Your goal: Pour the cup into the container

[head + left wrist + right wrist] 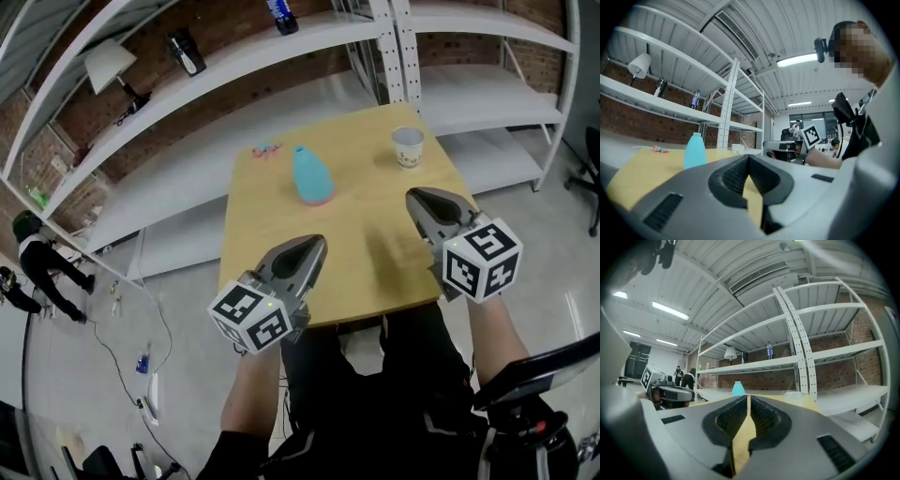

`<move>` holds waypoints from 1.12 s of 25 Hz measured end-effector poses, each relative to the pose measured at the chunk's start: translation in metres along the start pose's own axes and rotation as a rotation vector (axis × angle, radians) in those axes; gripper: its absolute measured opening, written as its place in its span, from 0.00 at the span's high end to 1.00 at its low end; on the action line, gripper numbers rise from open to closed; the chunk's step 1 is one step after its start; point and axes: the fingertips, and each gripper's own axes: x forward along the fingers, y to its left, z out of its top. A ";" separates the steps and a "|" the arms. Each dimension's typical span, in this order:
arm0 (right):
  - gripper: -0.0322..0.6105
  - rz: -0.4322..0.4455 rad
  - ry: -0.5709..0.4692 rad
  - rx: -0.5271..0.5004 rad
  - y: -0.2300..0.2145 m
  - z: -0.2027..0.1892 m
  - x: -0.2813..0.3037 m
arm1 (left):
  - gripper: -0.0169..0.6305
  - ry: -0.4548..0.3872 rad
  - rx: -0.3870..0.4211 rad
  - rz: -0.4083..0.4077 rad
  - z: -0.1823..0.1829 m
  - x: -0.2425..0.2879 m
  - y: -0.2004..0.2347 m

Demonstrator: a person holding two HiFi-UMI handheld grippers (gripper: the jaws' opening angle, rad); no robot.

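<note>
Head view, whole cup, right gripper view, perhaps its rim only

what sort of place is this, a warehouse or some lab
Likely an industrial-style lab or workshop: tall white metal shelving against a red brick wall, a corrugated metal ceiling with strip lights, and a small square wooden table.

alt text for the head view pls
The left claw and right claw, both shut and empty, are held over the near side of a wooden table that carries a blue container and, to its right, a paper cup.
</note>
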 end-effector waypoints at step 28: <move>0.45 -0.194 0.245 0.008 -0.139 -0.049 0.092 | 0.97 0.100 -0.004 -0.217 -0.032 0.057 0.074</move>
